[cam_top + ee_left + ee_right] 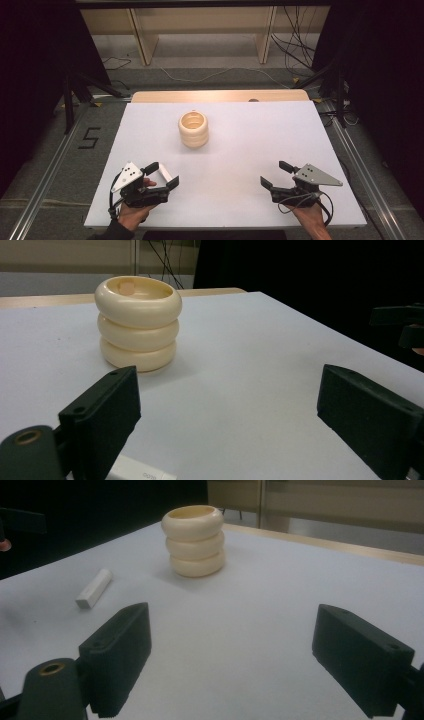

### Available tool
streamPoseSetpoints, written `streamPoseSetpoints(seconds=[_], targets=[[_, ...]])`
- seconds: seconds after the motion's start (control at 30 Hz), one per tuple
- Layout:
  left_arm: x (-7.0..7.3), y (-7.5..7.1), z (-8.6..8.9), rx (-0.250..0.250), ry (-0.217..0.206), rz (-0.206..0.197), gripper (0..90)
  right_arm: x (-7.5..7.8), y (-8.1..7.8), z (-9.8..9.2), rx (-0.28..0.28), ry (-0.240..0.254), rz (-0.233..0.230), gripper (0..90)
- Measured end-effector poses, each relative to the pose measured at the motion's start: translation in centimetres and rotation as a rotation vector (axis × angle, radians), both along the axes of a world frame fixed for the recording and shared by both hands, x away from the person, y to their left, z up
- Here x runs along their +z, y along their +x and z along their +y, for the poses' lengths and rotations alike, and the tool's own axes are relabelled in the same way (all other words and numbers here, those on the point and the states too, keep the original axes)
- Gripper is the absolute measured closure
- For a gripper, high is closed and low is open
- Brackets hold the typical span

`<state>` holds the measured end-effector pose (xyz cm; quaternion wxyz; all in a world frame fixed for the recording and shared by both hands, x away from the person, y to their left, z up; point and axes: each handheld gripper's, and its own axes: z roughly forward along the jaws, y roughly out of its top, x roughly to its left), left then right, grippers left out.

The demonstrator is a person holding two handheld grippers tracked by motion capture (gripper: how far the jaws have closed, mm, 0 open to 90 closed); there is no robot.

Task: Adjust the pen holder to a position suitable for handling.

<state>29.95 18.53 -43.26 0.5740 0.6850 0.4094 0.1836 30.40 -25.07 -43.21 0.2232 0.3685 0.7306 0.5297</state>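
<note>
A cream holder made of three stacked rings (193, 129) stands upright on the white board (240, 150), a little left of centre; its hollow top shows in the left gripper view (138, 327) and the right gripper view (194, 540). A short white stick (166, 172) lies flat on the board between the wide jaws of my left gripper (162, 175), which is open and does not press on it. An end of the stick (142, 472) shows beside that gripper's left jaw. My right gripper (276, 174) is open at the near right with nothing between its jaws. The stick (95, 587) lies left of it.
A wooden table edge (220, 95) runs behind the board. Beyond it are shelf legs (142, 42) and cables (295, 45) on the floor. Metal rails (50, 170) flank the table, with a "5" mark (89, 137) at left. Bare board lies between the grippers and the holder.
</note>
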Motion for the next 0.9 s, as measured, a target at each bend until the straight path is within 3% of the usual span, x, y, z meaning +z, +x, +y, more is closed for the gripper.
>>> streamPoseSetpoints(seconds=[0.6, 0.73, 0.9], targets=[[0.1, 0.3, 0.1, 0.024, 0.004, 0.004, 10.1, 0.1, -0.1, 0.1, -0.011, -0.006, -0.004, 17.0], [0.1, 0.7, 0.3, 0.05, -0.018, 0.016, 10.9, 0.1, -0.1, 0.1, -0.012, -0.009, -0.003, 17.0], [0.2, 1.7, 0.5, 0.084, -0.012, 0.041, 13.8, 0.1, 0.0, 0.2, -0.012, -0.008, -0.009, 17.1]])
